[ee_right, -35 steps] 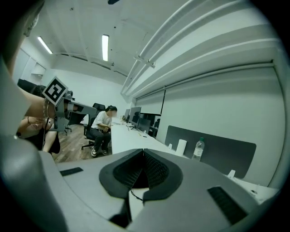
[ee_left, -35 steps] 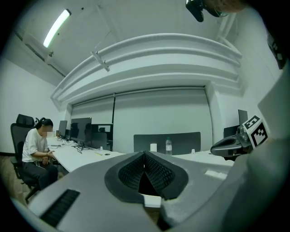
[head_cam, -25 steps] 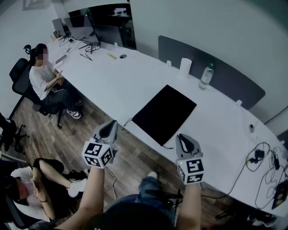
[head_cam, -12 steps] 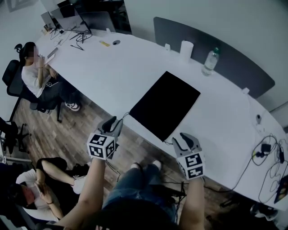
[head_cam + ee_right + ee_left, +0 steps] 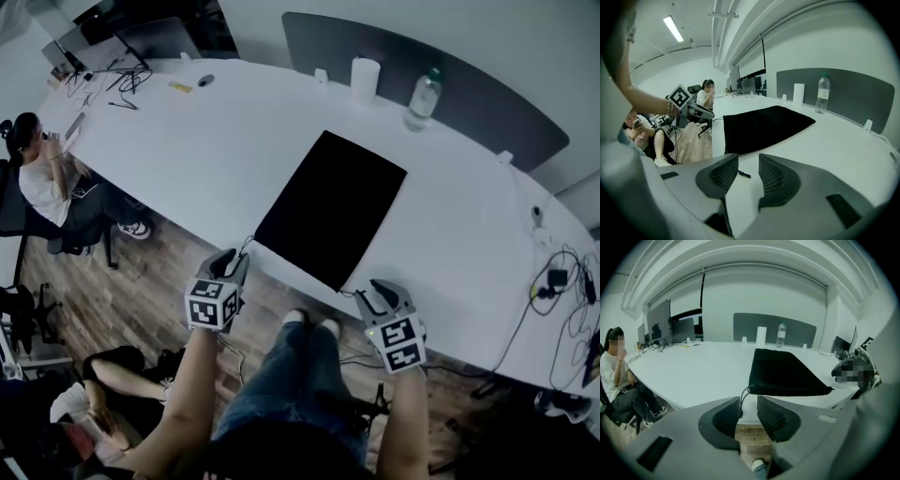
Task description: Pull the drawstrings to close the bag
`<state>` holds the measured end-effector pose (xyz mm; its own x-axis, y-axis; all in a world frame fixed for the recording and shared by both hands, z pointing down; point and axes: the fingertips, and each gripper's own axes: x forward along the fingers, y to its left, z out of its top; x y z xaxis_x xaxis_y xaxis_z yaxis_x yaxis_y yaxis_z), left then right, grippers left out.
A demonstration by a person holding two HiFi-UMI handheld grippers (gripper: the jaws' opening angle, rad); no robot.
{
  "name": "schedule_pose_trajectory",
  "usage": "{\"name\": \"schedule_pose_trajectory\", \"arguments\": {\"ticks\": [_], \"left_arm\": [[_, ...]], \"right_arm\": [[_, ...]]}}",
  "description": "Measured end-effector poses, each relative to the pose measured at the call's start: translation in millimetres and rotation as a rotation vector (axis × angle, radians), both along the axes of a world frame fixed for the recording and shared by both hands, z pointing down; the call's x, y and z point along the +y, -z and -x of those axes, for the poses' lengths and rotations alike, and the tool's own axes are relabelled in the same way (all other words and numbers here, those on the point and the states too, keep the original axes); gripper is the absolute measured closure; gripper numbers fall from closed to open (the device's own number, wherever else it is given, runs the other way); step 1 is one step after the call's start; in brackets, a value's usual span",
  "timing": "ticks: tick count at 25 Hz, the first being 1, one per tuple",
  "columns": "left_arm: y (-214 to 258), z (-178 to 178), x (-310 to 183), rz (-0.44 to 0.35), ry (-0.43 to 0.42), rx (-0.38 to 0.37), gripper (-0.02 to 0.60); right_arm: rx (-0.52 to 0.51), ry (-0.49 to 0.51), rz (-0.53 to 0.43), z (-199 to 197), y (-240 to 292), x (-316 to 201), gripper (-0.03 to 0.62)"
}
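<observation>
Black drawstring bag (image 5: 330, 208) lies flat on the white tabletop (image 5: 225, 141). Its cord end is at the near edge and its closed end points toward the grey divider panel (image 5: 422, 56). No bulge in the cloth, and what is inside cannot be seen.

1 cord loop (image 5: 743, 397) leaves the bag's near left corner and droops over the tabletop edge. A short dark cord tip (image 5: 744, 174) lies on the tabletop off the near right corner.

Left gripper (image 5: 234, 262) sits at the near edge by the bag's left corner. Its jaws are spread and have just been opening. In the left gripper view the loop lines up with the gap, and neither pad presses on it.

Right gripper (image 5: 375, 295) is at the near edge by the bag's right corner. Its jaws are also apart and have just been opening. The cord tip shows in the gap ahead of them, not pinched.

Along the far edge stand 1 clear bottle (image 5: 422, 98) with a green cap, contents not readable, and 1 white cylinder (image 5: 365, 79) beside it. Loose cables (image 5: 553, 291) lie at the right end of the tabletop.

1 person (image 5: 37, 178) sits on a chair at the left end.
</observation>
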<state>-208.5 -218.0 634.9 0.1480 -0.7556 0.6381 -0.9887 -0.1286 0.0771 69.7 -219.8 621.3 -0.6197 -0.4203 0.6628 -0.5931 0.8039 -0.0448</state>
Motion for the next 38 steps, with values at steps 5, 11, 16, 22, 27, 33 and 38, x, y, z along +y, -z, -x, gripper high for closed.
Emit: {"name": "schedule_pose_trajectory", "arguments": {"ticks": [5,11,16,22,27,33,38], "left_arm": [[-23,8,-6,0.053,-0.022,-0.001,0.476],[-27,12,-6,0.016,-0.068,-0.001,0.474],[-27,13,-9,0.017,-0.138,-0.050,0.563],[-29,12,-7,0.017,-0.146,-0.001,0.563],[-29,14,-7,0.019,-0.158,0.013,0.563],[-30,14,-6,0.041,-0.173,0.016,0.565],[-26,13,-7,0.029,-0.186,0.046,0.568]], "right_arm": [[0.048,-0.028,0.021,-2,-10,4,0.465],[0.080,-0.038,0.032,1,-20,9,0.453],[0.137,0.066,0.053,10,-32,5,0.437],[0.155,0.245,0.126,14,-42,18,0.396],[0.159,0.279,0.078,18,-43,28,0.394],[0.179,0.183,0.002,13,-42,28,0.580],[0.168,0.091,0.004,15,-38,27,0.583]]}}
